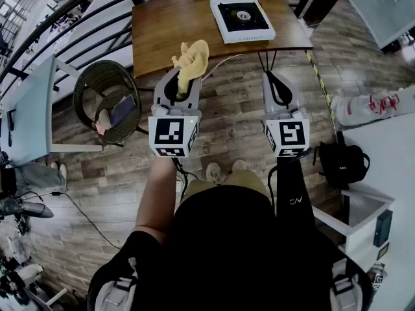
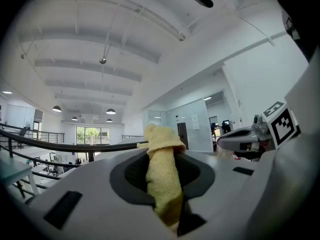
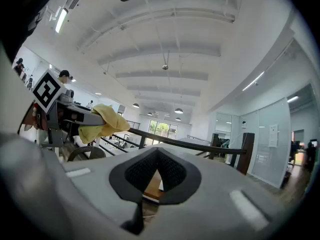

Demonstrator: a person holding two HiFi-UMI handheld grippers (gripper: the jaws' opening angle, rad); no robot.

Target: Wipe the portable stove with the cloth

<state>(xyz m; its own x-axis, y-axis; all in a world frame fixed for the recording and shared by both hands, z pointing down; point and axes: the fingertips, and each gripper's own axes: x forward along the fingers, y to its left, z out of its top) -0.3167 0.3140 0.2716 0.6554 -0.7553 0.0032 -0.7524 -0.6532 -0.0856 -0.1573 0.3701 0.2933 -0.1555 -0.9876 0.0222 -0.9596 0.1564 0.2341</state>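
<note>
So, wiping not begun. Cloth (image 1: 192,58) pinched in left gripper (image 1: 183,83) jaws, raised at near edge of worktop (image 1: 162,31), well apart from stove (image 1: 241,17) at far right. Right gripper (image 1: 277,86) jaws pressed together, empty. All wiping left. Stove dirt too small to judge.
</note>
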